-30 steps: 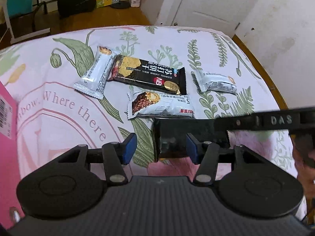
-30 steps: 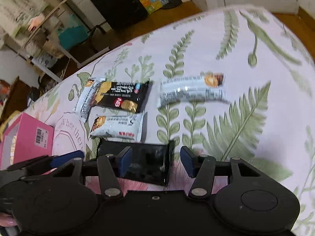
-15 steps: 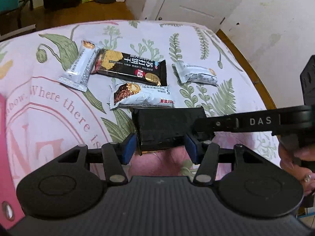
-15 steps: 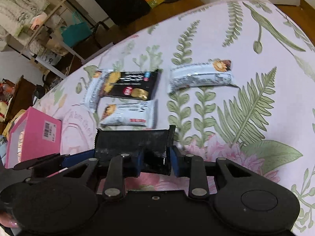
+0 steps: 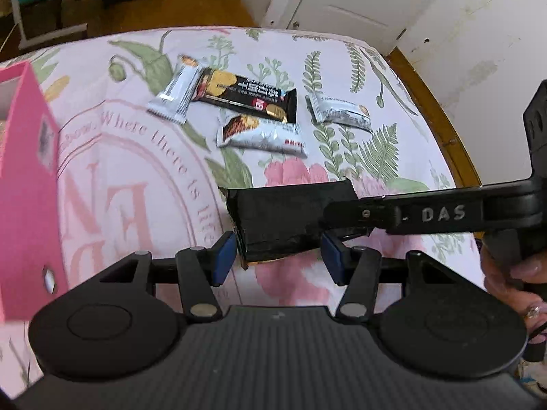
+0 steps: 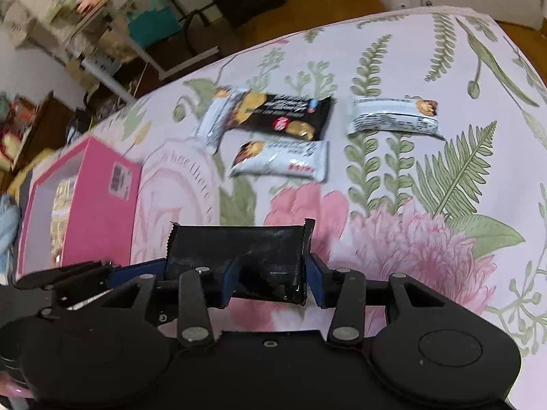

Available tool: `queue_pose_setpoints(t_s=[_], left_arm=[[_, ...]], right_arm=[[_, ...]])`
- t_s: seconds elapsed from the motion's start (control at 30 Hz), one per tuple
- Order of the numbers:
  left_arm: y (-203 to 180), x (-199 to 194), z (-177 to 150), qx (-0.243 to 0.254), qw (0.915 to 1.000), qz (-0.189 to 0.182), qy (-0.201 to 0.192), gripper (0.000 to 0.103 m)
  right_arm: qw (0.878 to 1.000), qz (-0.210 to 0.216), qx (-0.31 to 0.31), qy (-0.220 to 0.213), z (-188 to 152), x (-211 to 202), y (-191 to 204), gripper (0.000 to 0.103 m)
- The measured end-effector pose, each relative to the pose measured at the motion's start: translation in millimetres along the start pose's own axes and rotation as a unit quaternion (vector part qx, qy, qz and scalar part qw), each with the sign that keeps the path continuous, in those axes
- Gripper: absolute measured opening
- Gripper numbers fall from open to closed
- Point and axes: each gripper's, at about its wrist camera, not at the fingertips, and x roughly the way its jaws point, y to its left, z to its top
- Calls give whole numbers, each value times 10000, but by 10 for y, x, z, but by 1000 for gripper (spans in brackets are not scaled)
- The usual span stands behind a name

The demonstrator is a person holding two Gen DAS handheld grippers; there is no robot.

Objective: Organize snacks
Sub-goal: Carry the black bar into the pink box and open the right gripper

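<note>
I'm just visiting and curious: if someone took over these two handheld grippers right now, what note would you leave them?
Right gripper: pads on the black packet, jaws opening slightly.
Left gripper: open, nothing gripped, close by that packet.
Pink box: at the left, snacks show inside.
Left on the cloth: three white bars, one black-gold pack.
Next, probably: black packet into the box, then the rest.

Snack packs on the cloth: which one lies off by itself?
The white pack at far right in the right view lies alone on the fern print. The other two white packs touch or adjoin the black pack.
</note>
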Motion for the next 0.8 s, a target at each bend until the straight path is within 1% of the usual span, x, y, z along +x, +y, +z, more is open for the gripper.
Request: queue_pose_setpoints(t_s=[0.07,0.1,0.27,0.43,0.6,0.67,0.8], left_arm=[[-47,-131,-40,49,10000,66,-18,53],[-73,-215,-60,89,9999,109,-80,53],[-100,-550,-128,157,9993,209,-273,53],[-33,-923,-237,187,9978,322,-551,53],[217,-1255,-392,51,9955,551,-773,53],[353,-1348,-453,8,9942,645,-862,53],[672,-1509,-543,-244,9913,836,-991,53]], right_arm=[[9998,-67,-174,41,-45,-57,113,50],[9997,-71,-236,50,-62,-90,164,53],[9988,31,-487,3,-117,-307,391,54],[9967,162,-795,-75,-127,-502,678,54],[9919,512,-1164,-33,-137,-567,1044,54],[9891,633,-1332,28,-137,-509,1188,54],[9849,938,-1436,253,-118,-302,1457,53]])
